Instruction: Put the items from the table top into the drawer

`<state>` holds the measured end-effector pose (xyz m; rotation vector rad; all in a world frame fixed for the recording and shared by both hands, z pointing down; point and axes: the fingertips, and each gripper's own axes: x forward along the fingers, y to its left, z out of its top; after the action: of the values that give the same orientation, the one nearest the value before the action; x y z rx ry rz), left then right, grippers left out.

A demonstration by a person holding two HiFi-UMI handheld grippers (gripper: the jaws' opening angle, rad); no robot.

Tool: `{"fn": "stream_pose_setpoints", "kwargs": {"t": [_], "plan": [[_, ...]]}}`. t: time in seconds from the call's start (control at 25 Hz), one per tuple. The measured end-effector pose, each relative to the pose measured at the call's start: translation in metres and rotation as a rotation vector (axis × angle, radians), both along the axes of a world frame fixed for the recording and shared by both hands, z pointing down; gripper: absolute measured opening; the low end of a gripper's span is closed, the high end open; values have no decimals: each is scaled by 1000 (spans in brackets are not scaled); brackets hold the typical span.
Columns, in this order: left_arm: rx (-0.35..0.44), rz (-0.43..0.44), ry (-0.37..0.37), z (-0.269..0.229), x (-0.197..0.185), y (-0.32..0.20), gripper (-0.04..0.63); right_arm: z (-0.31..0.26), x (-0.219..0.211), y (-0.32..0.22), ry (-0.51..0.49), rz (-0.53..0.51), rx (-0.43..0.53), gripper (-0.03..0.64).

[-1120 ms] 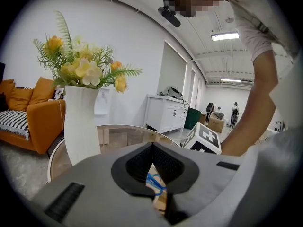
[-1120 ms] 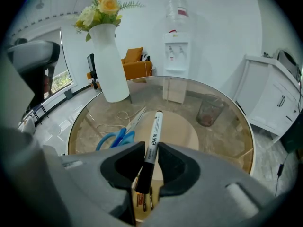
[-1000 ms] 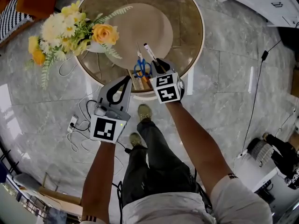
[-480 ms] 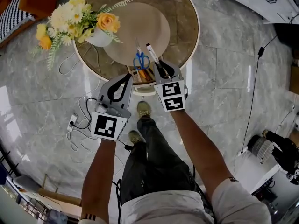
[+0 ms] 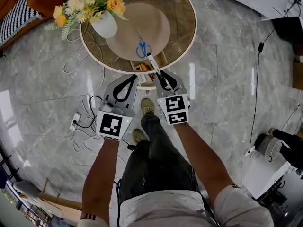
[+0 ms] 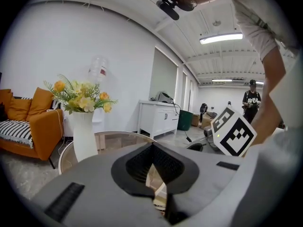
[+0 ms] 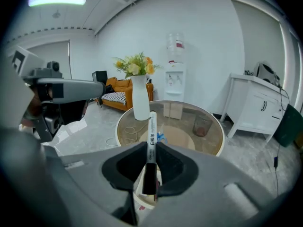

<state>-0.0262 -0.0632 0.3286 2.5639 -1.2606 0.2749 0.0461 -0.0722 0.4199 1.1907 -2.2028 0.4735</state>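
Marker is clamped upright in R gripper, just above the open drawer at the table edge. L gripper looks pinched together w/ nothing in it. Scissors lie on the table.

The vase stands at the table's far left, the mat lies in the middle, and the scissors lie on the mat's near part. The drawer juts from the table's near edge, with the marker, held in the right gripper, over it.
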Motion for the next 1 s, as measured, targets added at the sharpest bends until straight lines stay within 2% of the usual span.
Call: {"fn": "stream_pose_setpoints", "kwargs": {"t": [0.4,0.6,0.8,1.0], "plan": [[75,18,-17,-36,-7,92,0,-35,-4,102,-1,-1,29,61],[70,22,-6,-41,-11,133,0,-31,-5,148,14,4,11,61],[62,24,-10,-27,-14,150,0,-10,-2,167,49,-12,-23,61],[30,15,3,1,-18,145,0,27,4,159,89,-38,-47,61]]}}
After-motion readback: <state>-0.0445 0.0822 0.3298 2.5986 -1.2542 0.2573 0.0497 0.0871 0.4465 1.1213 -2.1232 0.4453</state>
